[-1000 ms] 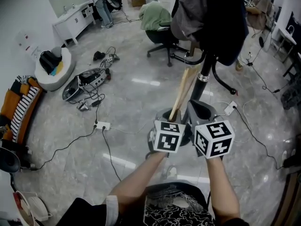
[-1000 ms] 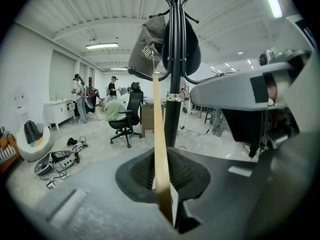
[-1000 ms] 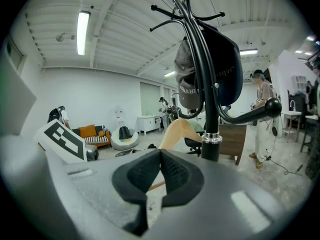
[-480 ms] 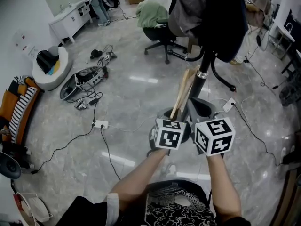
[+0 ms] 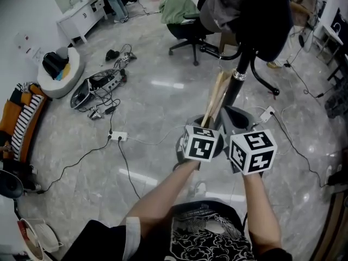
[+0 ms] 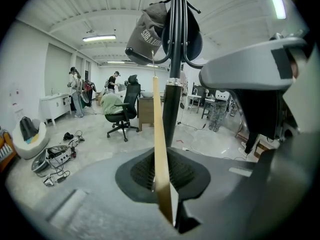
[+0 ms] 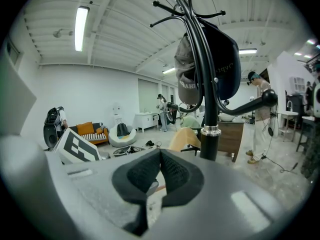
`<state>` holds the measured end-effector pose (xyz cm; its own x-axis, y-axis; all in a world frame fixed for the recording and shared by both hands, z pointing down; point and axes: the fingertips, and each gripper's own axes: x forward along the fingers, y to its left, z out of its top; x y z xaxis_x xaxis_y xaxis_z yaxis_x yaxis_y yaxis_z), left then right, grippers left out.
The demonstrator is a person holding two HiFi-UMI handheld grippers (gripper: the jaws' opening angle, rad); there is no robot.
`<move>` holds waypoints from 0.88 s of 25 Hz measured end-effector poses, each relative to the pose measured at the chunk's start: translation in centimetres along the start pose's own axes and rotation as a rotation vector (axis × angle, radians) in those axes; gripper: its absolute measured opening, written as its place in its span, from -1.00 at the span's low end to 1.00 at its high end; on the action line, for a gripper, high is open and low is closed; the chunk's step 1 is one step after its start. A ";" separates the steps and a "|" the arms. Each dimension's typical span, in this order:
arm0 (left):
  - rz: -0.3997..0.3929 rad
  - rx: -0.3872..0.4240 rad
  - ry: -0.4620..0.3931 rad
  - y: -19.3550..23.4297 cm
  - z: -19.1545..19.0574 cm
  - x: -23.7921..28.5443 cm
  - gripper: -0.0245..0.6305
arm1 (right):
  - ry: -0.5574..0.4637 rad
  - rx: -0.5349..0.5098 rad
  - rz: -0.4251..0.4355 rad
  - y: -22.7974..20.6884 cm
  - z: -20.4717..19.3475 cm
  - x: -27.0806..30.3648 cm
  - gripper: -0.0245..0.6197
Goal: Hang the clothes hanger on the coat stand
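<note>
Office chair, beanbag, power strip

Hanger held in left gripper, just left of coat stand, right gripper beside the left one, office chair behind the stand, power strip on floor at left

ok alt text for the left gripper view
The left hand-held gripper is shut on a wooden clothes hanger, seen edge-on and rising towards a black coat stand that carries a grey cap. Behind lies an office with a swivel chair and people standing.
</note>
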<state>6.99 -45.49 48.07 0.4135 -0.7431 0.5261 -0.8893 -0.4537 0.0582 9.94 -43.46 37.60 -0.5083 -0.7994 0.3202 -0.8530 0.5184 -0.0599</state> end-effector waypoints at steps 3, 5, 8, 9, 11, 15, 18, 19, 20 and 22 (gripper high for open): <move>-0.002 0.000 0.006 0.1 -0.2 0.2 -0.84 | 0.007 0.006 -0.007 0.0 -0.4 -0.2 -0.92; -0.007 0.001 0.009 0.1 -0.3 0.2 -0.84 | 0.011 0.009 -0.014 0.1 -0.6 -0.4 -0.92; -0.014 0.004 0.012 0.2 -0.4 0.0 -0.83 | 0.012 0.009 -0.027 0.3 -0.7 -0.8 -0.92; -0.016 0.007 0.011 0.2 -0.5 0.0 -0.84 | 0.013 0.008 -0.031 0.4 -0.7 -0.8 -0.92; -0.020 0.013 0.009 0.2 -0.5 0.1 -0.84 | 0.014 0.009 -0.040 0.4 -1.0 -1.0 -0.92; -0.027 0.020 0.008 0.2 -0.7 0.1 -0.83 | 0.020 0.020 -0.054 0.6 -1.6 -1.4 -0.92; -0.030 0.024 0.012 0.2 -0.8 0.0 -0.83 | 0.024 0.026 -0.061 0.8 -2.0 -1.6 -0.92; -0.029 0.024 0.016 0.3 -0.8 0.0 -0.83 | 0.025 0.028 -0.062 0.9 -2.1 -1.6 -0.92; -0.029 0.025 0.021 0.4 -0.9 0.1 -0.83 | 0.027 0.029 -0.064 0.9 -2.3 -1.7 -0.92; -0.030 0.025 0.033 0.4 -1.2 0.2 -0.83 | 0.031 0.032 -0.068 1.1 -2.5 -1.8 -0.92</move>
<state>6.43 -45.24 49.18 0.4327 -0.7128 0.5520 -0.8712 -0.4880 0.0528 10.27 -40.68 39.34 -0.4453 -0.8224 0.3540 -0.8891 0.4527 -0.0667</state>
